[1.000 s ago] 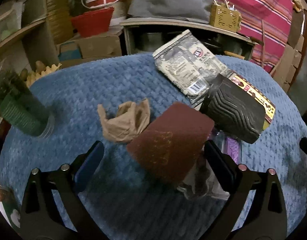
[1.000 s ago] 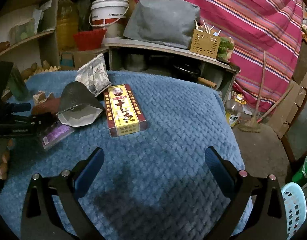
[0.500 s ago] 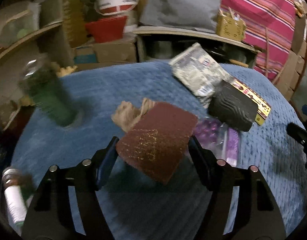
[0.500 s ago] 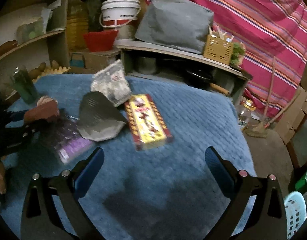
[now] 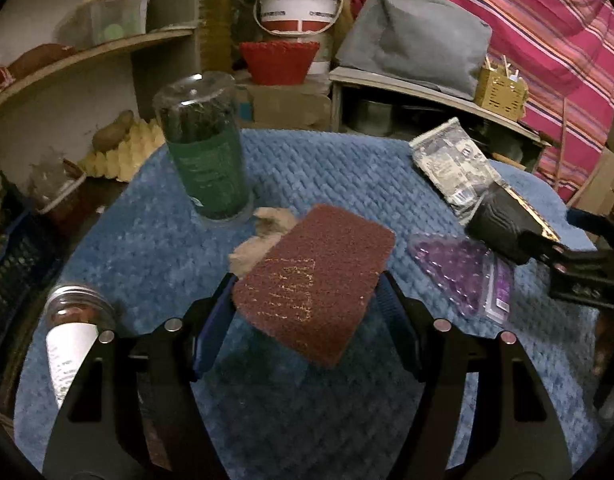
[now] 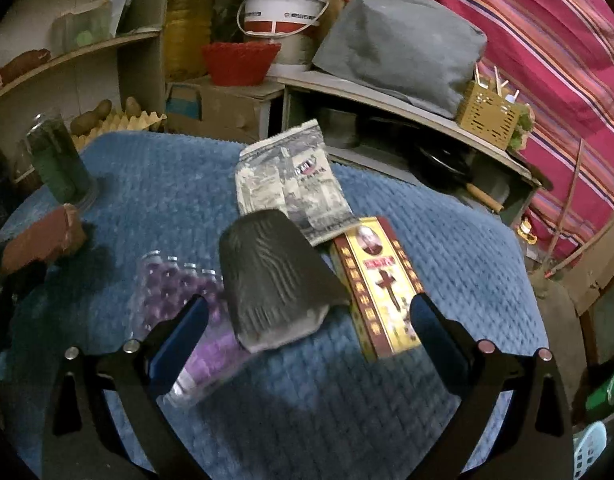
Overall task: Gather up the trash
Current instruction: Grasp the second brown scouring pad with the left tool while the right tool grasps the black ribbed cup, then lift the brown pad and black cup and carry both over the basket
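A cluttered storeroom with shelves, a white bucket [image 6: 285,4] and a striped pink cloth is seen behind a table covered with a blue quilted cloth [image 6: 447,240]. The dark grey flattened cup [image 6: 273,284] is taken as the landmark. It lies just in front of the right gripper [image 6: 307,330], whose jaws are wide open and hold nothing; its long axis runs away from the gripper, roughly along the pointing line. Touching it on the right is the yellow-red box [image 6: 381,286], behind it the grey printed packet [image 6: 295,184], on its left the purple plastic pack [image 6: 179,292]. Further left, the reddish-brown scouring pad [image 5: 313,282] is clamped by the left gripper [image 5: 307,310], raised above the cloth. The cup is judged nearer to the right hand.
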Demonstrator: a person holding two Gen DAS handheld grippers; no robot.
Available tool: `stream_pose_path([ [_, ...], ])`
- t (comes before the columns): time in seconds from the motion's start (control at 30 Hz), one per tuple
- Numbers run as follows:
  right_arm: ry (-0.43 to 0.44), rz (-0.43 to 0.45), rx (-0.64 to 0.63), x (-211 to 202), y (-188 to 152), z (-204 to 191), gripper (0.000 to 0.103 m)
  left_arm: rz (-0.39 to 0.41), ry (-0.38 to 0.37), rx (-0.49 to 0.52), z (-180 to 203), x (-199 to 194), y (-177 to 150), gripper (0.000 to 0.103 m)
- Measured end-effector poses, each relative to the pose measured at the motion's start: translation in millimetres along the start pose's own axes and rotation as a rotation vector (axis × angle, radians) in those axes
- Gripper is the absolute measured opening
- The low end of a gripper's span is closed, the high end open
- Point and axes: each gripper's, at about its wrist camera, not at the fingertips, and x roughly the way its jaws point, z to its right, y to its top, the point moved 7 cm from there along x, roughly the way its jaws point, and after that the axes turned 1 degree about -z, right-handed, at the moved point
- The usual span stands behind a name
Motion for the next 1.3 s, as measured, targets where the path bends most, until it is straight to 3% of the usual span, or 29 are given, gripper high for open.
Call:
stream_pose_path([
  [0.17,-0.013,-0.018,-0.031,14,4,-5,0.097,-0.018,-0.030,0.032,14,2,-9,0.069],
  [0.23,-0.012,-0.017,-0.041,16,5,-7,0.087,-0.030,-0.034,0.050,19,4,-12,0.069],
  [0.37,0.042,-0.025,-0.037,19,4,-10,0.077,-0.053,-0.048,0.059,25,7,-17,0.069],
  [0.43,0.073,-0.029,-0.042,18,4,-14,0.066,-0.061,-0.054,0.059,26,7,-19,0.069],
  [0.53,0.070,-0.028,-0.063,16,3,-16,0.060,-0.078,-0.051,0.067,27,8,-26,0.069],
  [0.63,0.092,-0.016,-0.039,5,2,-11,0.053,-0.094,-0.055,0.065,28,5,-33,0.069],
  [0.73,0.101,0.006,-0.010,-13,0,0,0.037,-0.109,-0.052,0.068,27,2,-39,0.069],
  [0.83,0.119,0.004,0.017,-29,-8,13,0.027,-0.125,-0.049,0.076,27,1,-45,0.069],
  [1.0,0.127,-0.020,0.061,-41,-27,40,0.029,-0.145,-0.033,0.099,31,1,-53,0.069],
  [1.07,0.111,-0.032,0.069,-42,-35,50,0.046,-0.146,-0.036,0.115,34,2,-54,0.067],
  [1.1,0.104,-0.032,0.072,-43,-37,53,0.061,-0.147,-0.033,0.125,36,2,-55,0.066],
  [1.13,0.099,-0.024,0.076,-45,-39,56,0.069,-0.144,-0.032,0.129,36,1,-53,0.066],
  [1.3,0.114,-0.003,0.077,-46,-40,54,0.077,-0.094,-0.022,0.107,36,-9,-45,0.065],
])
